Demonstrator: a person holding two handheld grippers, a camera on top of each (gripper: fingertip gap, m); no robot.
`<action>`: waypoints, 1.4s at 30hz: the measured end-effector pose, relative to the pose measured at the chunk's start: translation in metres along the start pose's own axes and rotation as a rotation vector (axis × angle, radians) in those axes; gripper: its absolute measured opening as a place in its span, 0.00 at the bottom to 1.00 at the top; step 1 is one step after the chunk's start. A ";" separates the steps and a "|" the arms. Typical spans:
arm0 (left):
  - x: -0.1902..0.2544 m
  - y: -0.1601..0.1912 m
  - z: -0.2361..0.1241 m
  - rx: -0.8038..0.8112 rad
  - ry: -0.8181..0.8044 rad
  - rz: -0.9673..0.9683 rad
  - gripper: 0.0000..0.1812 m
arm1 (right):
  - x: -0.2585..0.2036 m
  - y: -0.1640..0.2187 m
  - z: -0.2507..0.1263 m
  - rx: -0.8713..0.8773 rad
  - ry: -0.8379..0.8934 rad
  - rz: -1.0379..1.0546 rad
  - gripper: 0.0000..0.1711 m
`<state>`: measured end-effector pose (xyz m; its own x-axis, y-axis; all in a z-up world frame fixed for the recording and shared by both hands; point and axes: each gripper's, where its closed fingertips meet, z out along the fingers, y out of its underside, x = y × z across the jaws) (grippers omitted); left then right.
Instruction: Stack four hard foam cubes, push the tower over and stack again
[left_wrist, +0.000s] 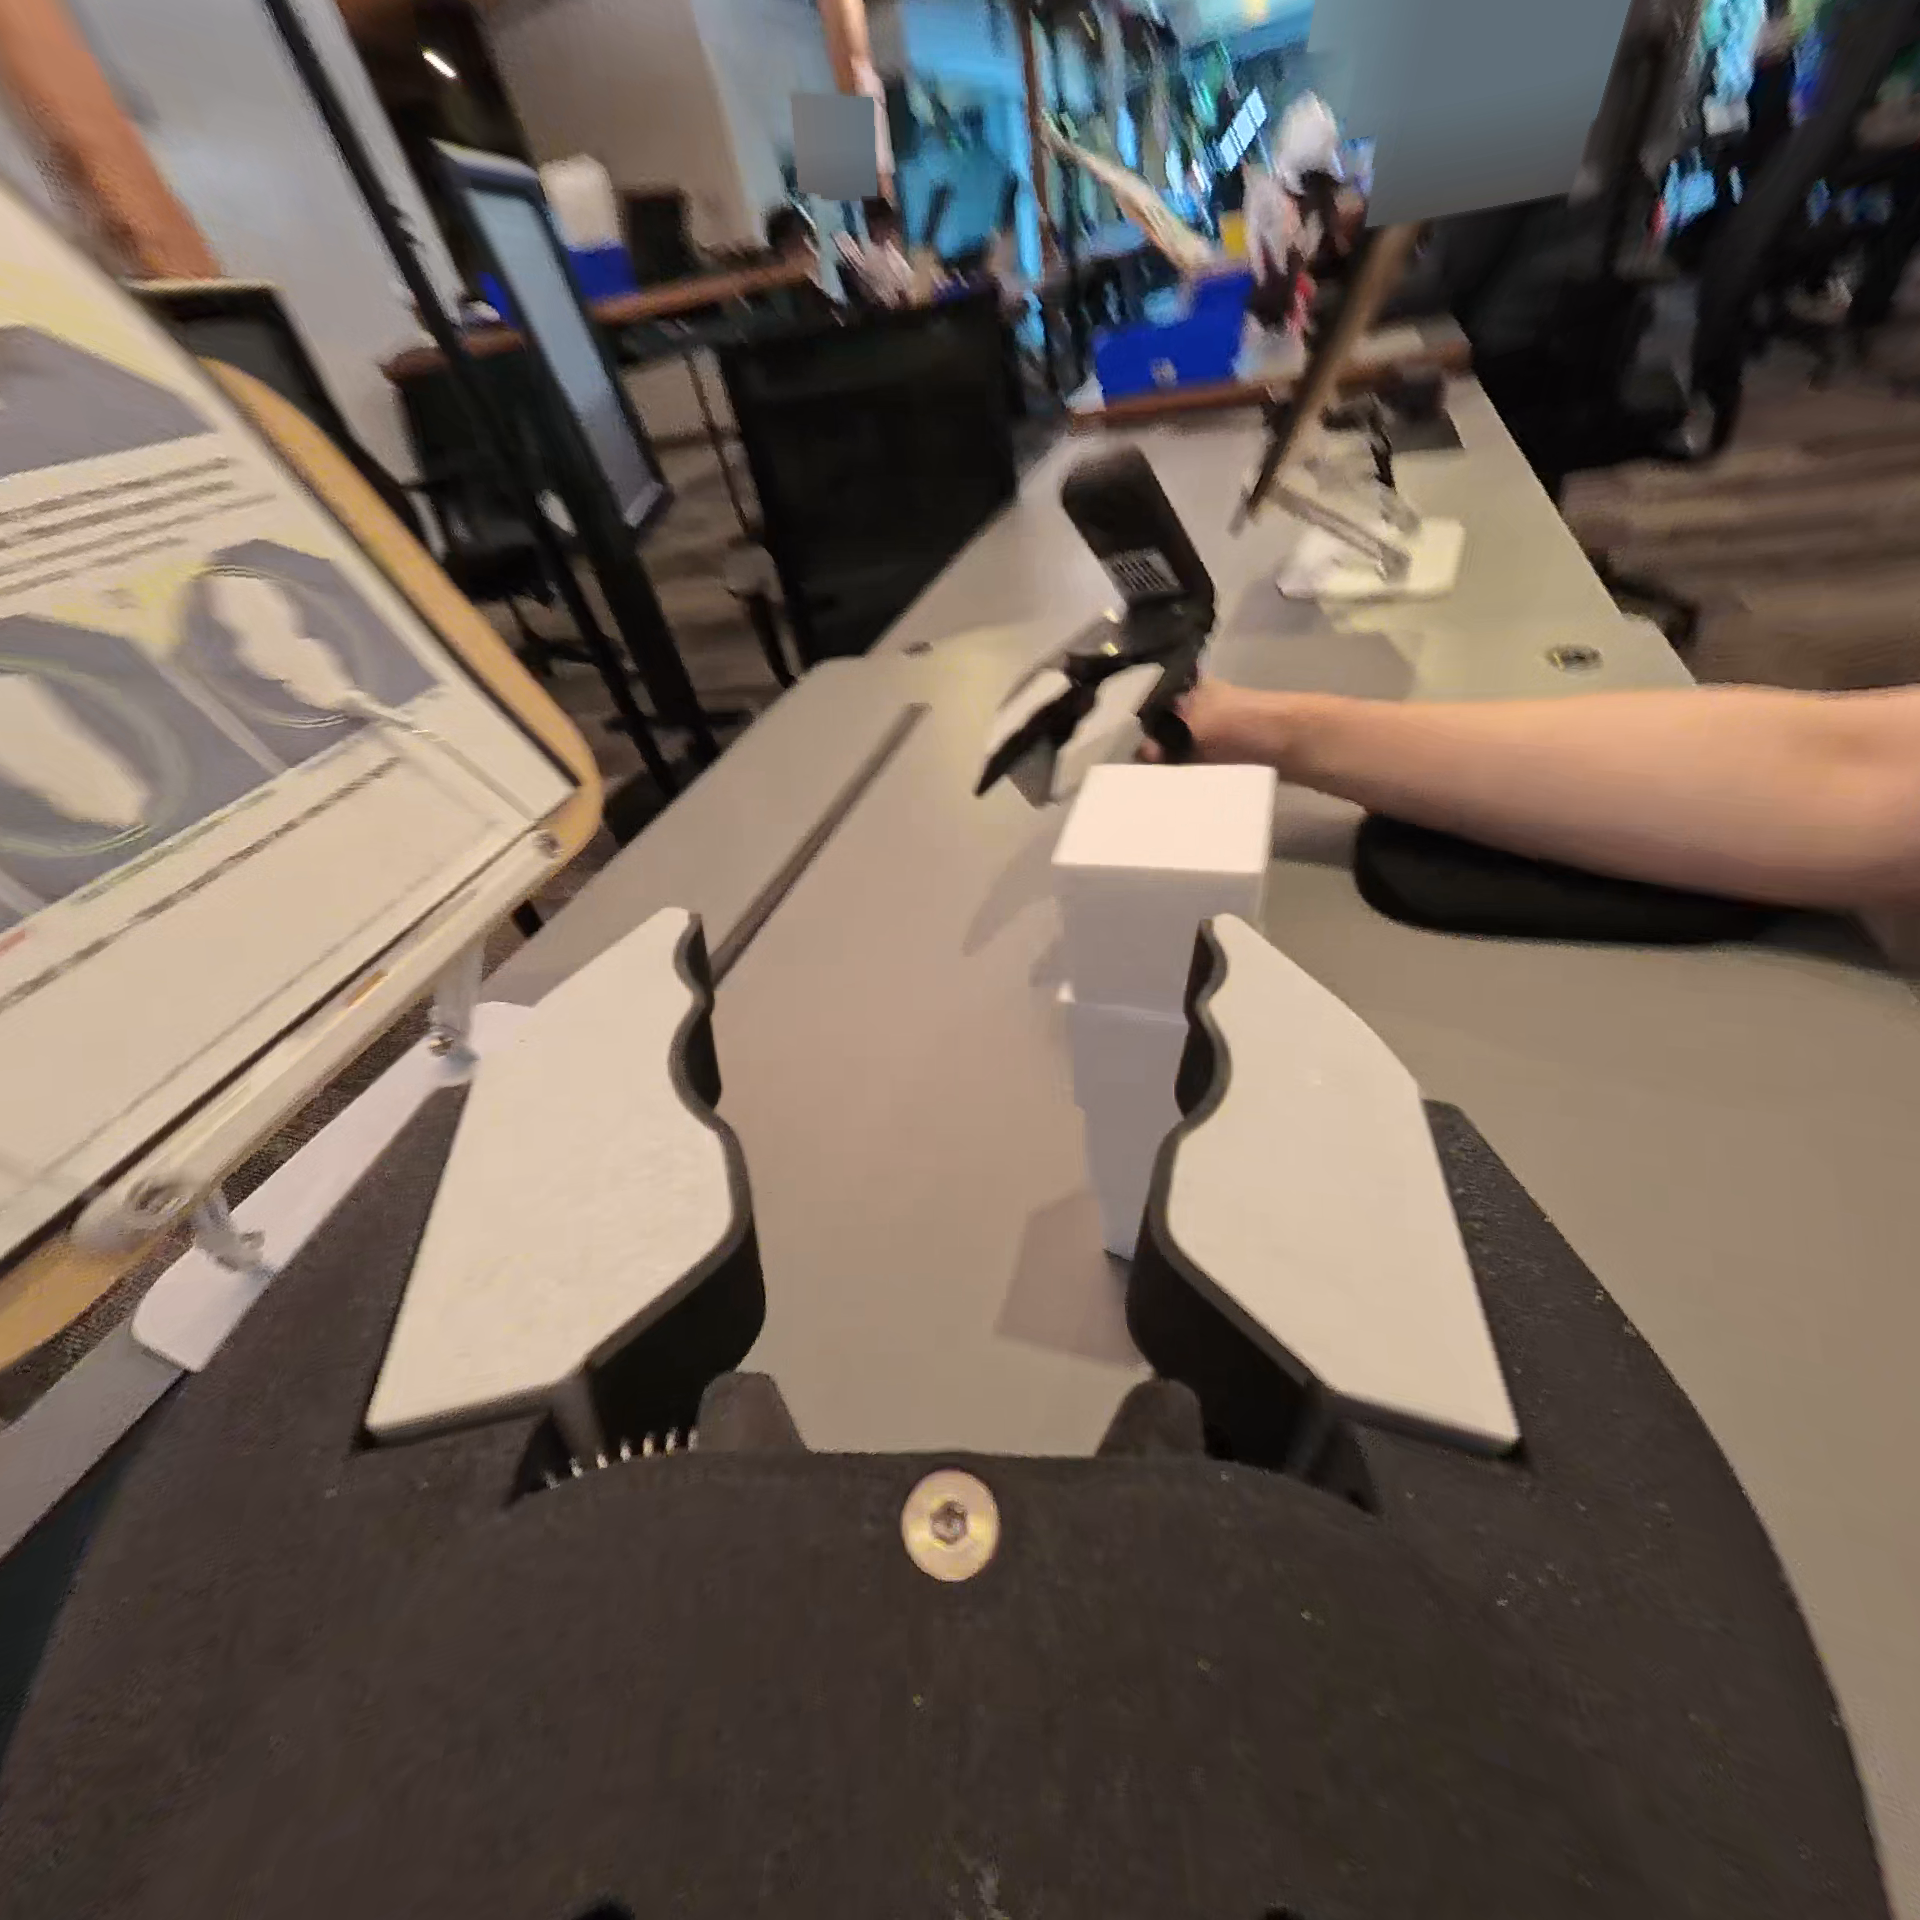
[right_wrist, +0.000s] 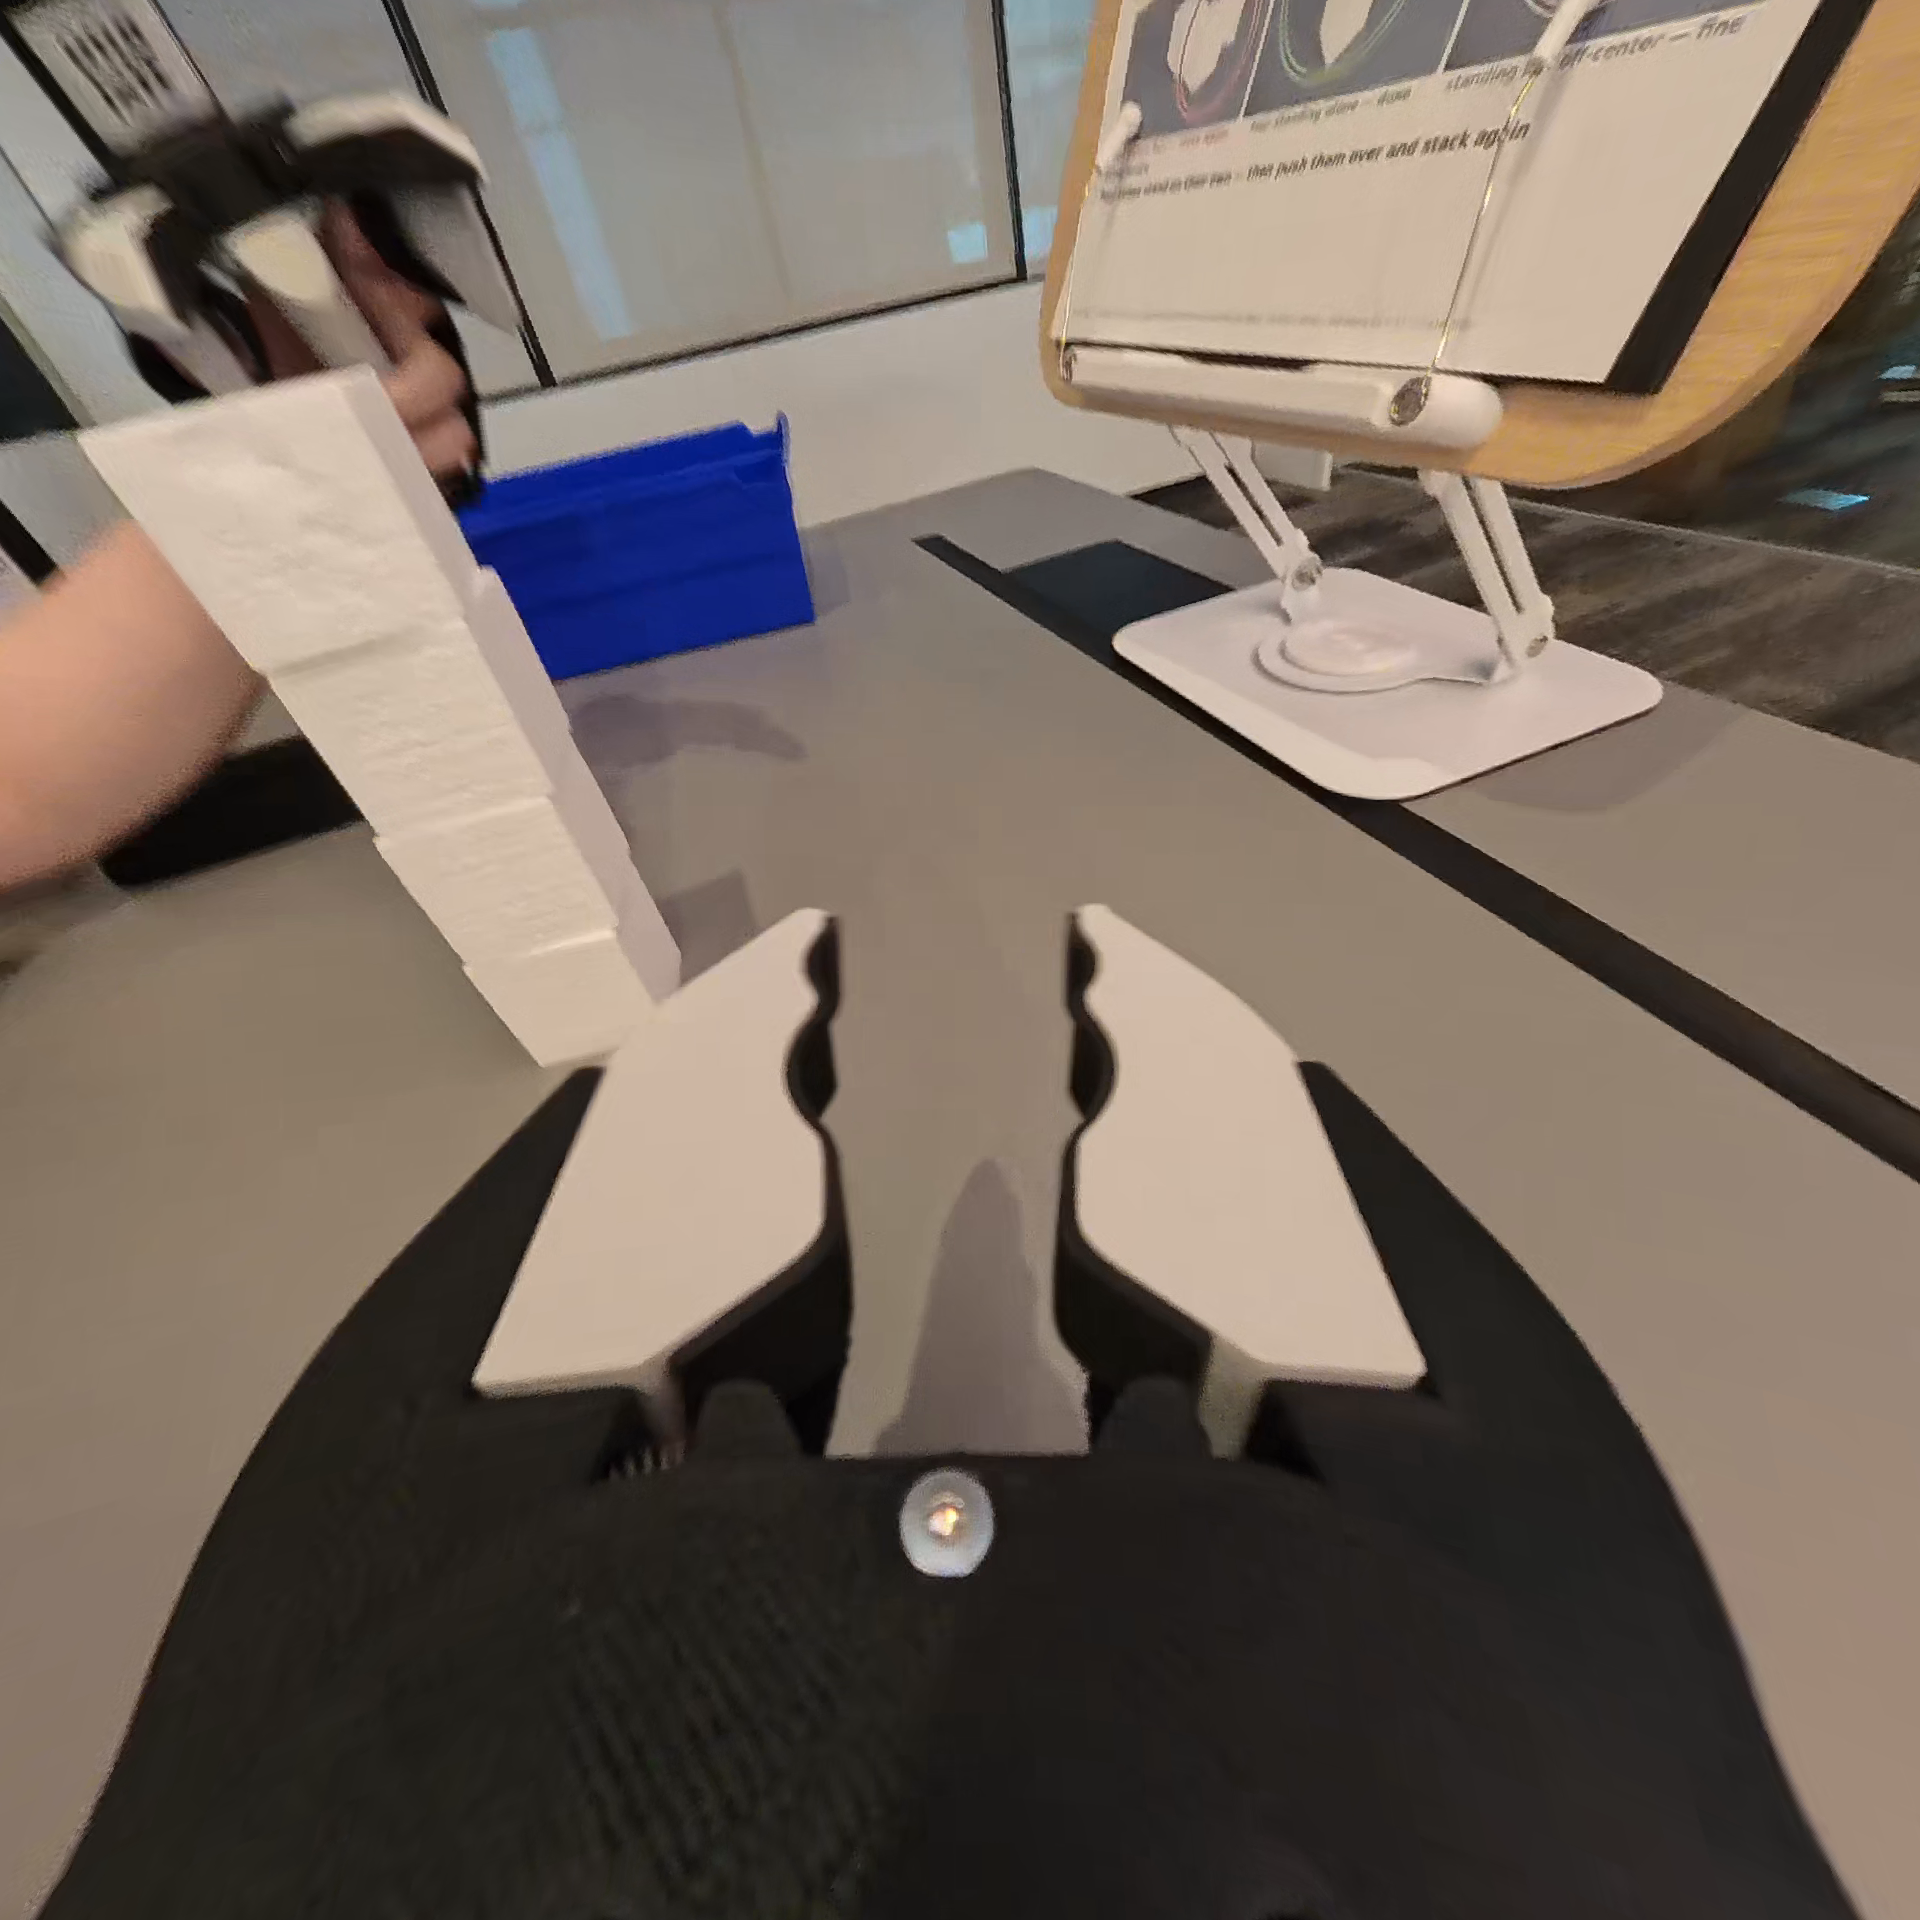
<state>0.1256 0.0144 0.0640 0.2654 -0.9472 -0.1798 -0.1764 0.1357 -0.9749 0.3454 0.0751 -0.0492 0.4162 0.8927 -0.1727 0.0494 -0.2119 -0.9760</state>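
Note:
A tower of white hard foam cubes (right_wrist: 416, 717) stands on the grey table (right_wrist: 987, 790) at the left of the right wrist view, where it looks leaned to the left; its cubes sit slightly offset. My right gripper (right_wrist: 951, 925) is open and empty, low over the table just right of the tower's base. My left gripper (right_wrist: 260, 208) hovers above and behind the tower's top, held by a hand. In the left wrist view the left gripper (left_wrist: 951, 966) is open and empty; the tower (left_wrist: 1164, 831) rises just beyond its right finger, which hides part of it. The right gripper (left_wrist: 1049, 727) shows beyond the tower.
A blue bin (right_wrist: 644, 551) stands behind the tower. A wooden book stand with a printed sheet on a white base (right_wrist: 1382, 686) is at the right, and shows at the left of the left wrist view (left_wrist: 208, 623). A black groove (right_wrist: 1455, 862) crosses the table. A black pad (left_wrist: 1538, 894) lies under the forearm. The left gripper's tips are roughly 25 cm from the right gripper's.

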 end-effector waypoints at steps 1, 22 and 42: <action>-0.009 0.003 -0.007 0.043 -0.023 -0.032 0.47 | -0.003 -0.003 0.002 0.026 -0.029 0.050 0.31; -0.062 0.061 -0.052 -0.149 -0.175 -0.067 0.00 | -0.108 0.101 0.038 -0.844 0.296 0.001 0.00; -0.071 0.057 -0.149 -0.354 -0.309 -0.170 0.05 | -0.113 -0.001 0.155 -0.852 0.372 -0.210 0.00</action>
<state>-0.0447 0.0464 0.0412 0.5773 -0.8098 -0.1051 -0.4029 -0.1705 -0.8992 0.1580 0.0361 -0.0493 0.5782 0.7931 0.1917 0.7403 -0.4111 -0.5319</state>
